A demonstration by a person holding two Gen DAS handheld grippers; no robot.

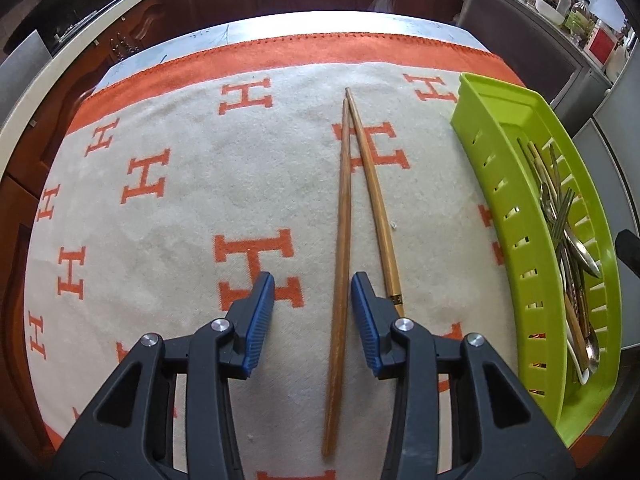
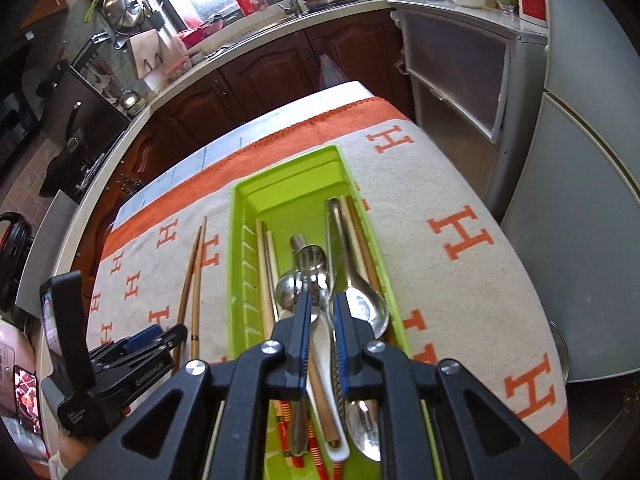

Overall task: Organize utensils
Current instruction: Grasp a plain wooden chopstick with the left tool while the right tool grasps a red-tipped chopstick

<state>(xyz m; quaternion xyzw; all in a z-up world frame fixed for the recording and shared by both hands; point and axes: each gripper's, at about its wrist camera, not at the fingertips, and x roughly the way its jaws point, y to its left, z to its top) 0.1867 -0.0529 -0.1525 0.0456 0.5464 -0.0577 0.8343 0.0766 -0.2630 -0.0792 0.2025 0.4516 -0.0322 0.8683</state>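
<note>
Two long wooden chopsticks (image 1: pixel 344 216) lie on the orange-and-white cloth, tips crossed at the far end; they also show in the right wrist view (image 2: pixel 193 276). My left gripper (image 1: pixel 313 292) is open, low over the cloth, with the darker chopstick between its blue pads and the lighter chopstick (image 1: pixel 380 216) just outside the right pad. A green slotted tray (image 1: pixel 500 184) at the right holds spoons, forks and chopsticks. My right gripper (image 2: pixel 322 304) hovers above that tray (image 2: pixel 240 248), open a narrow gap and empty, over the spoons (image 2: pixel 360 308).
The cloth (image 1: pixel 168 224) covers a table whose far edge faces dark wooden cabinets (image 2: pixel 248 80). A grey cabinet and fridge (image 2: pixel 580 160) stand right of the table. A phone (image 2: pixel 26 396) lies at the left edge.
</note>
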